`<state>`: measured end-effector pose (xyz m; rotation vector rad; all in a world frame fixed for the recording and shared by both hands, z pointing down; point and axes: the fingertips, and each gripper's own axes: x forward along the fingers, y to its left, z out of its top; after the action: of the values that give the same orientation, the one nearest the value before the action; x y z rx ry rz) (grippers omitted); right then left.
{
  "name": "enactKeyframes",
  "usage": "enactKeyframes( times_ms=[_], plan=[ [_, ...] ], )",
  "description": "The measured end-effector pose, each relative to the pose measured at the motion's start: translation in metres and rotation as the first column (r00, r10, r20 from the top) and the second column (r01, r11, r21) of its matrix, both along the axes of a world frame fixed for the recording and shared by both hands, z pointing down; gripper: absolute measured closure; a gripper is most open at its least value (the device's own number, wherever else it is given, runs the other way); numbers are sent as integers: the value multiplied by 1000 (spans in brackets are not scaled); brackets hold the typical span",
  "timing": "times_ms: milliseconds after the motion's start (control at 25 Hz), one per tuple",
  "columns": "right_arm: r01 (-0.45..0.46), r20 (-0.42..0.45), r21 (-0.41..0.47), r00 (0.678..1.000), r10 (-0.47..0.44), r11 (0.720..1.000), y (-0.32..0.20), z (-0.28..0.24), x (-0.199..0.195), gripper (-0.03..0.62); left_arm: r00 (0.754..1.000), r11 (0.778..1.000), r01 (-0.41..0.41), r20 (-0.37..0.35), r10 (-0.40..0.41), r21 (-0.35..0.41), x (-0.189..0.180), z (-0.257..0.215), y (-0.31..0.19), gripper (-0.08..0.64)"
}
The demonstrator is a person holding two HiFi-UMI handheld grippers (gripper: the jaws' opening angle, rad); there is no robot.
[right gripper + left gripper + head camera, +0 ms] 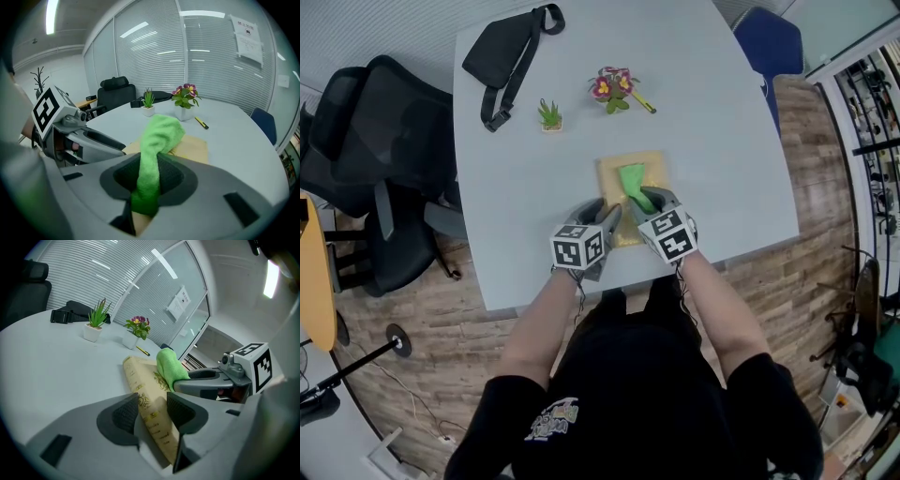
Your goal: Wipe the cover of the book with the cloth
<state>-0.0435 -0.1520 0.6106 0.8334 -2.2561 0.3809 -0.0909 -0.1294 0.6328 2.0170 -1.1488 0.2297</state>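
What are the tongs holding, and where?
Right tongs pinch the green cloth by its near end. Left tongs clamp the book at its spine, near the corner.

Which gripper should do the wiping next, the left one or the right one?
The right gripper, probably. Its jaws are shut on the green cloth, which lies on the cover of the book. The left gripper has its jaws on the book's near edge, so it suits steadying it.
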Motion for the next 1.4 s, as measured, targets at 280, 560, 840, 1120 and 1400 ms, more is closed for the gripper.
enactKeyframes(
  times_ms=[280,560,840,1120,1400],
  plan=[
    [-87,-11,-8,996,87,996,-9,0,36,495,1000,1000,1,-2,-1,0,0,0,-1,367],
    [-151,-24,-12,988,151,988,-14,0,61,495,1000,1000,0,-3,0,-1,0,-1,0,367],
    [-212,-84,23,973,213,977,-26,-4,74,495,1000,1000,1,-2,-1,-3,0,-1,-1,367],
    [-126,-2,62,992,126,990,-37,-21,33,495,1000,1000,2,2,-2,-4,1,0,-1,367],
    [45,8,56,999,-45,997,-38,-21,-31,495,1000,1000,3,6,-3,1,1,-1,0,367]
  ],
)
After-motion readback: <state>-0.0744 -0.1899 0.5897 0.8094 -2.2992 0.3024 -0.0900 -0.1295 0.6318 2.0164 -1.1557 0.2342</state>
